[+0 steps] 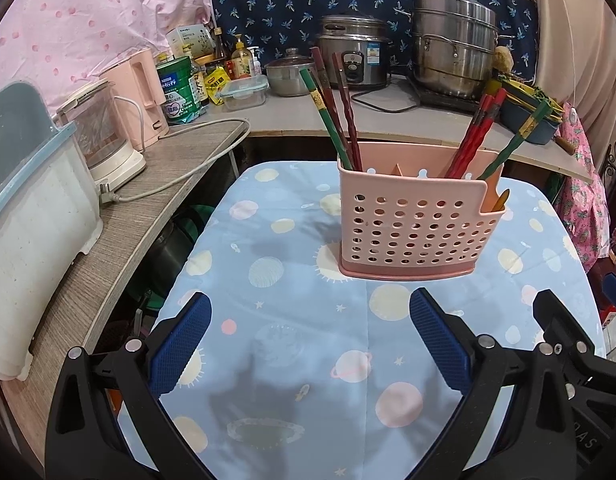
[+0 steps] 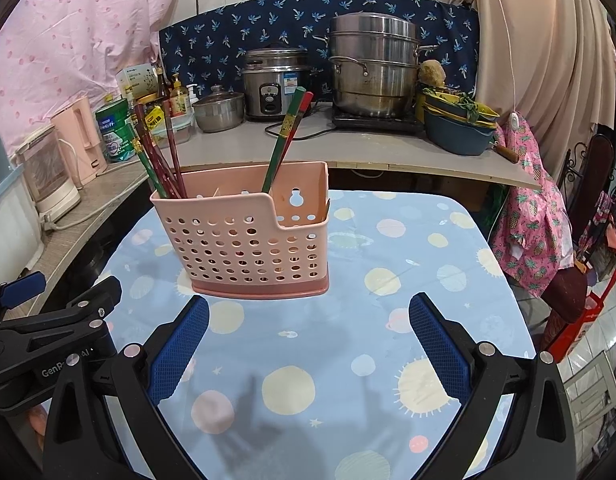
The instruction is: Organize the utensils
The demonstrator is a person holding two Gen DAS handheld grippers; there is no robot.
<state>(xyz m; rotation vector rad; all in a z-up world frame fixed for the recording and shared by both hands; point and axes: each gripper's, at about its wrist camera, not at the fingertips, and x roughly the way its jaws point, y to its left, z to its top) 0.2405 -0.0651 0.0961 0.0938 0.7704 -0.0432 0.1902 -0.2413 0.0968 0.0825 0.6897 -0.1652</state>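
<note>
A pink perforated utensil holder (image 1: 419, 224) (image 2: 248, 240) stands upright on the blue planet-print tablecloth (image 1: 292, 360) (image 2: 347, 360). Green, red and dark chopsticks (image 1: 331, 116) (image 2: 156, 156) lean out of its left compartment. More red and green chopsticks (image 1: 483, 136) (image 2: 286, 140) lean from its right compartment. My left gripper (image 1: 309, 332) hovers open over the cloth, short of the holder, holding nothing. My right gripper (image 2: 308, 336) is open too, just in front of the holder's base and empty. Each gripper shows at the edge of the other's view.
A counter behind the table carries a rice cooker (image 2: 274, 84), a steel steamer pot (image 2: 373, 68), a small lidded pot (image 2: 219, 114), bottles and blue bowls (image 2: 459, 128). On the left shelf stand a kettle (image 1: 104, 136) with a loose cord and a white bin (image 1: 32, 232). Clothes hang right.
</note>
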